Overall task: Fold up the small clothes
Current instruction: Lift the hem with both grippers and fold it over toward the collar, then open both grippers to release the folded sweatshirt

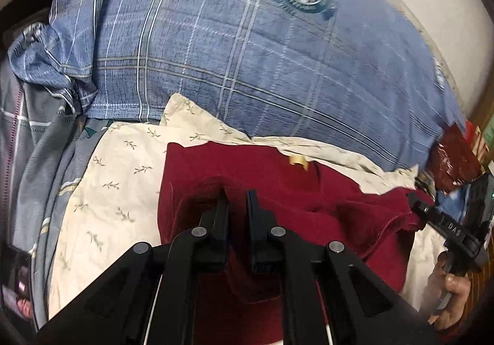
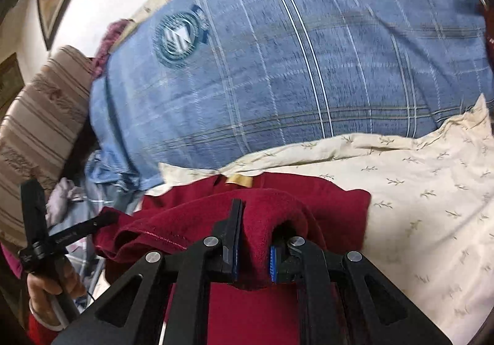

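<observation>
A dark red fleece garment (image 1: 278, 187) with a tan neck label (image 1: 299, 161) lies on a cream leaf-print sheet (image 1: 123, 178). My left gripper (image 1: 237, 195) is shut on a fold of the garment's left side and holds it raised. My right gripper (image 2: 257, 221) is shut on a thick fold of the same red garment (image 2: 308, 199), whose cloth drapes over and hides the right fingertip. The label also shows in the right wrist view (image 2: 239, 180). Each gripper shows in the other's view: the right one (image 1: 415, 201) at the garment's far edge, the left one (image 2: 108, 218) likewise.
A big blue plaid pillow (image 1: 247, 51) with a round crest lies right behind the garment. A grey-blue blanket (image 1: 37, 144) bunches at the left. A striped beige cushion (image 2: 40, 116) stands at the side. Red packets (image 1: 454, 156) lie at the far right.
</observation>
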Motion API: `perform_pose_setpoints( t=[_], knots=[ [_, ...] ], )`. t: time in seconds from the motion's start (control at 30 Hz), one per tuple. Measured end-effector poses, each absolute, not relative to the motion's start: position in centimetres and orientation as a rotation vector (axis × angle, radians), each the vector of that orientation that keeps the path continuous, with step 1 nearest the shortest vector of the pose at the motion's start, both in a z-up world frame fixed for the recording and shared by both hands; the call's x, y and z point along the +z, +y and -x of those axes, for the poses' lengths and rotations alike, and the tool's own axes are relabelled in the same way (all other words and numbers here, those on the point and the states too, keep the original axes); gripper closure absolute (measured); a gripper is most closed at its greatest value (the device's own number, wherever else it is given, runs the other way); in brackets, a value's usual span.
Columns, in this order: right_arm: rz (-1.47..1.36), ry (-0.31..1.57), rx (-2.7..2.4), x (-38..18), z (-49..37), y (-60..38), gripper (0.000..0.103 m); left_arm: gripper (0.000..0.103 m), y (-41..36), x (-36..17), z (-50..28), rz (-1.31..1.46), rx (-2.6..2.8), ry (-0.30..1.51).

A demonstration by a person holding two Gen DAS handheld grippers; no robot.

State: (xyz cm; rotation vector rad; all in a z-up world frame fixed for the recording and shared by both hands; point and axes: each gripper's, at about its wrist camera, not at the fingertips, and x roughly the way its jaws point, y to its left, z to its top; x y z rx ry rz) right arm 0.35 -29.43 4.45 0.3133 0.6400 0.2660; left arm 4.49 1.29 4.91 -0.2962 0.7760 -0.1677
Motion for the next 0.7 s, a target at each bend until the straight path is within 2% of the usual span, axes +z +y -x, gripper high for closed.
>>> perform_pose_setpoints(
  t=[0.17, 0.33, 0.4, 0.47, 0.53, 0.57, 0.6, 0.63, 0.7],
  knots=[
    [-0.315, 0.685, 0.250, 1.9, -2.7, -30.0, 0.090, 0.096, 1.3, 2.9, -7.0, 0.301, -0.154, 0.824],
    [-0.345, 0.689, 0.265, 2.0, -4.4, -30.4, 0.088, 0.093, 0.8, 3.3, -7.8, 0.276, -0.175, 0.799],
    [-0.407, 0.724, 0.273, 1.4, -5.3, -31.0, 0.076, 0.081, 0.8, 3.2, -8.1, 0.264, -0.188, 0.800],
    [-0.485, 0.749, 0.286, 0.8, -5.7, -31.8, 0.067, 0.051, 1.0, 3.1, -8.2, 0.261, -0.189, 0.805],
    [-0.571, 0.750, 0.300, 0.9, -5.7, -32.9, 0.061, 0.031, 1.5, 3.5, -7.9, 0.271, -0.162, 0.764],
    [-0.592, 0.745, 0.299, 1.1, -5.6, -33.2, 0.053, 0.029, 1.9, 3.9, -7.7, 0.282, -0.144, 0.737],
    [-0.607, 0.722, 0.272, 1.7, -5.3, -33.7, 0.038, 0.029, 2.3, 4.1, -7.6, 0.293, -0.140, 0.726],
    [-0.609, 0.678, 0.231, 2.5, -4.6, -34.3, 0.033, 0.029, 2.6, 4.2, -7.7, 0.301, -0.140, 0.725],
    [-0.594, 0.622, 0.210, 3.7, -3.6, -34.6, 0.030, 0.029, 3.0, 4.2, -7.5, 0.314, -0.138, 0.723]
  ],
)
